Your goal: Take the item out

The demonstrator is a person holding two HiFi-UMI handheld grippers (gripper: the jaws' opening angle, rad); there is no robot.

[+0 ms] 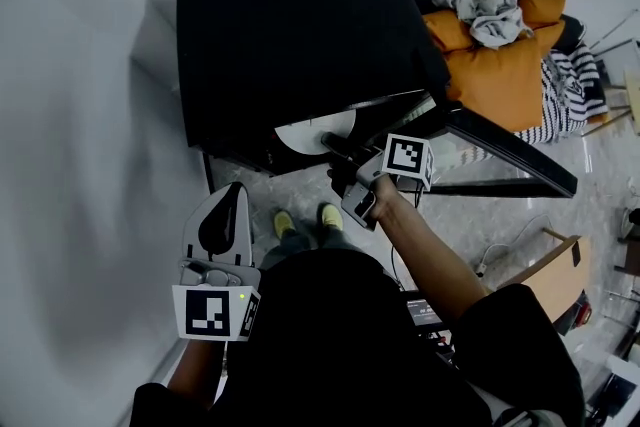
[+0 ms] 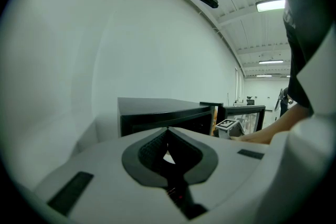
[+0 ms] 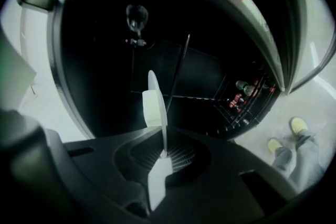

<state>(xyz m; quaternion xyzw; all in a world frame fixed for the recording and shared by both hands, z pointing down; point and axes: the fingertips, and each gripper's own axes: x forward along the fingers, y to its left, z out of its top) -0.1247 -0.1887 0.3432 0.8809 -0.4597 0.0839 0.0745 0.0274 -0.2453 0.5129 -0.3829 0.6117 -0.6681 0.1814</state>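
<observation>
The left gripper is held low, clear of the black cabinet, its jaws pressed together on nothing. At the cabinet's open front, a white plate is clamped by its rim in the right gripper. The door is swung open rightward.
</observation>
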